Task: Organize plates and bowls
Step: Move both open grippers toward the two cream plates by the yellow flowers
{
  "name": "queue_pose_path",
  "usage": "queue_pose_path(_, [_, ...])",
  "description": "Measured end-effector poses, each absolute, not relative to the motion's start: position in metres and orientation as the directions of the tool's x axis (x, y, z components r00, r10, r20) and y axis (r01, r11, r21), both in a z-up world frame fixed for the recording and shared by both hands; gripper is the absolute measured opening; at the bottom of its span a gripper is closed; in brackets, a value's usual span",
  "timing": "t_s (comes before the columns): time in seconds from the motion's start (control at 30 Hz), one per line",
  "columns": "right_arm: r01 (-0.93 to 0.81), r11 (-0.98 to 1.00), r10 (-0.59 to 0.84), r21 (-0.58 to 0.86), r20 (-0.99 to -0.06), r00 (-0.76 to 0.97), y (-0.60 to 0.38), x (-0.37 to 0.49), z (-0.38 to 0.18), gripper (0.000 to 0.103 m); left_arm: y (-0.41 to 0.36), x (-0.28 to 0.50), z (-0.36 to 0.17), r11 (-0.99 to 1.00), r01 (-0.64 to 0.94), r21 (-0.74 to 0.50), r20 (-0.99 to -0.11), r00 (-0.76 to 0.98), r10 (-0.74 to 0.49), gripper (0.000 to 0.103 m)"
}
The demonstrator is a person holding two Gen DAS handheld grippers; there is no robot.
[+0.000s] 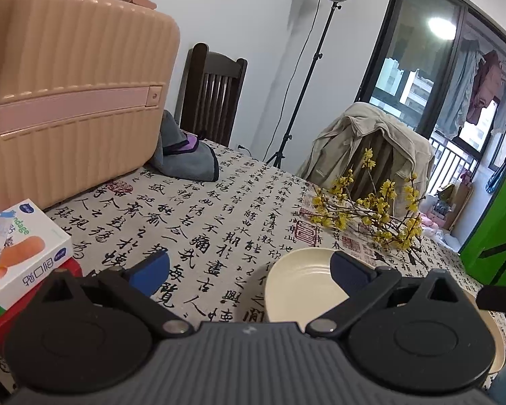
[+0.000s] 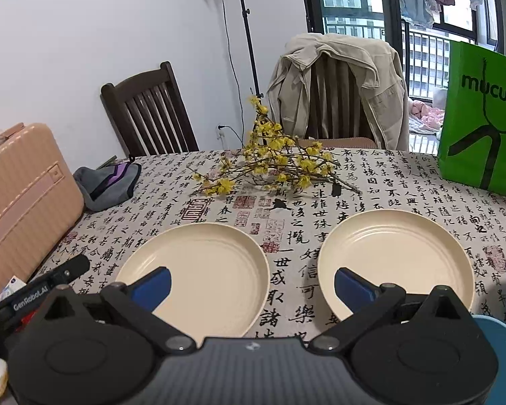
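Cream plastic, near plates: two shallow plates lie flat on the tabletop (image 2: pixel 286 290), the left plate (image 2: pixel 199 270) and the right plate (image 2: pixel 398 256) side by side, apart, with a strip of cloth between them.
Right gripper (image 2: pixel 253 285): spread wide, holding nothing; its blue pads hang over the near rims, one above each plate, so it is centred on neither.
Left gripper (image 1: pixel 249 270): also spread and empty; one pad sits over the bare cloth, the other above the rim of a plate (image 1: pixel 303 280).
Risk, aim: closing from here would, in my judgement, pinch only cloth or air, since no rim lies between the pads.
Risk, rim: the plates are low and smooth; a shallow bite on the edge could let one tilt and slide out on lifting.
Blue item at right edge (image 2: pixel 499 341): just beside the right plate; too cropped to say whether it is a bowl. A wide swing could knock it.
Cloth: printed fabric, loose-looking; dragging a plate instead of lifting may bunch it.
Flowering twigs (image 2: pixel 273 165): beyond the plates; a forward push could sweep them.
Green bag (image 2: pixel 479 118) and pink case (image 1: pixel 74 77): farthest, well apart.
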State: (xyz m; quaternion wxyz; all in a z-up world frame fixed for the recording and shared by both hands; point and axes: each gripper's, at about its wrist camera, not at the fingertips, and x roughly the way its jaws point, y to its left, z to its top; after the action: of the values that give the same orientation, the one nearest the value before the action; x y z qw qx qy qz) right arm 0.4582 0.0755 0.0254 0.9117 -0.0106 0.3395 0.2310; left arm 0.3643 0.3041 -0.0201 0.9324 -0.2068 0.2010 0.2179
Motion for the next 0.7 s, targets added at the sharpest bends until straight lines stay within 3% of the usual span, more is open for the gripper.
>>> queue_pose_path(0.7, [-0.428, 0.895, 0.403, 0.126, -0.639, 0.655, 0.100, 0.475, 0.009, 0.103, 0.319, 0.371, -0.037, 0.797, -0.512, -0.321, -0.505, 0.804, 0.314, 0.103])
